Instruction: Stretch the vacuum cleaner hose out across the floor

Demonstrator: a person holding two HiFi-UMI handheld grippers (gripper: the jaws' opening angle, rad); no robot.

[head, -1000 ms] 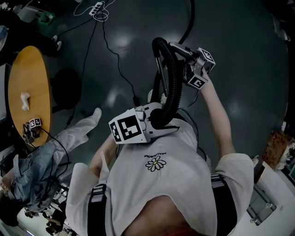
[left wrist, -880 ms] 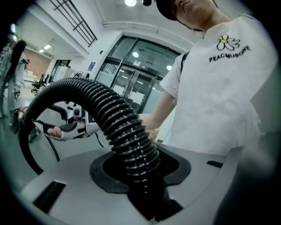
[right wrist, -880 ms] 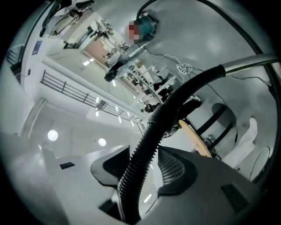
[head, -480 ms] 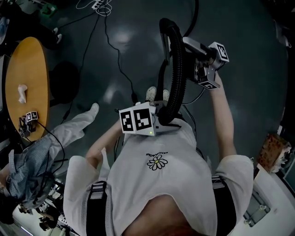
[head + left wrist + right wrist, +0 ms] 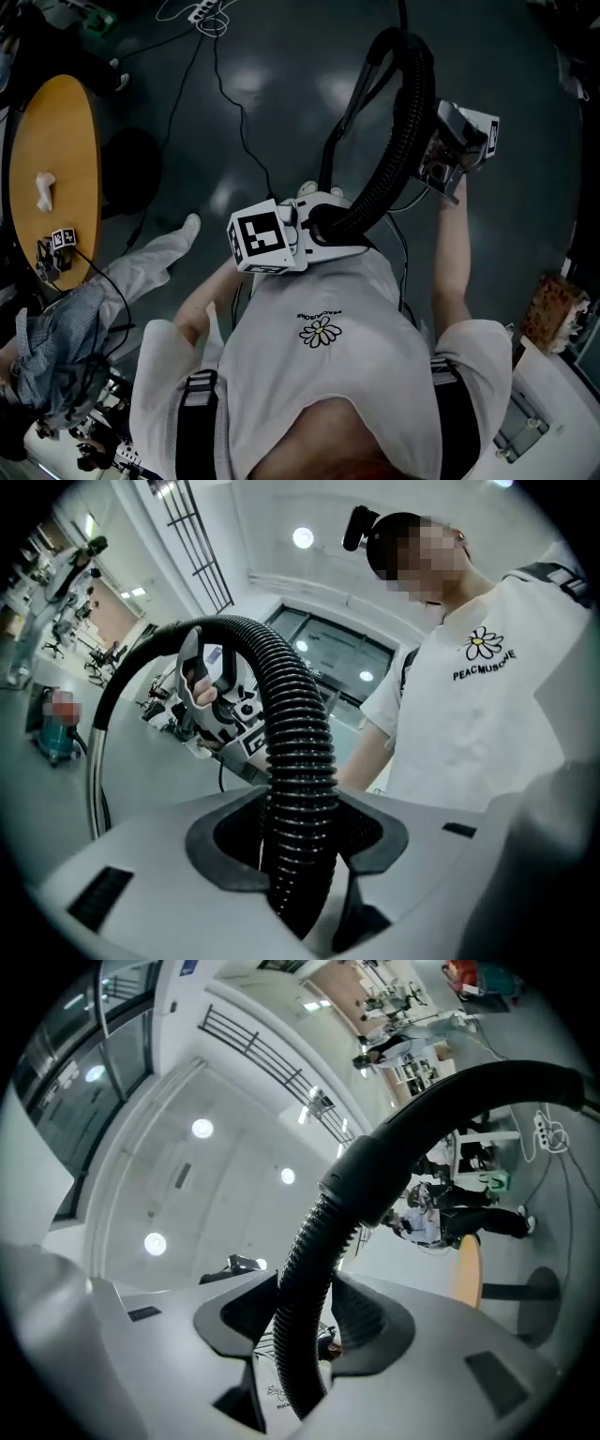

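Head view showed the vacuum hose [image 5: 398,131] arched above the floor [image 5: 281,84] between your left hand-held gripper [image 5: 323,225] at your chest and your raised right hand-held gripper [image 5: 427,155]; left gripper view showed its jaws, just eased slightly wider, clamped on the ribbed hose; right gripper view showed those jaws gripping it too.

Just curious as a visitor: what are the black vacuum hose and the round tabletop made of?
Vacuum cleaner hose: likely flexible plastic, matte black, closely ribbed. Tabletop: smooth orange-brown wood or laminate; no grain shows, so either.
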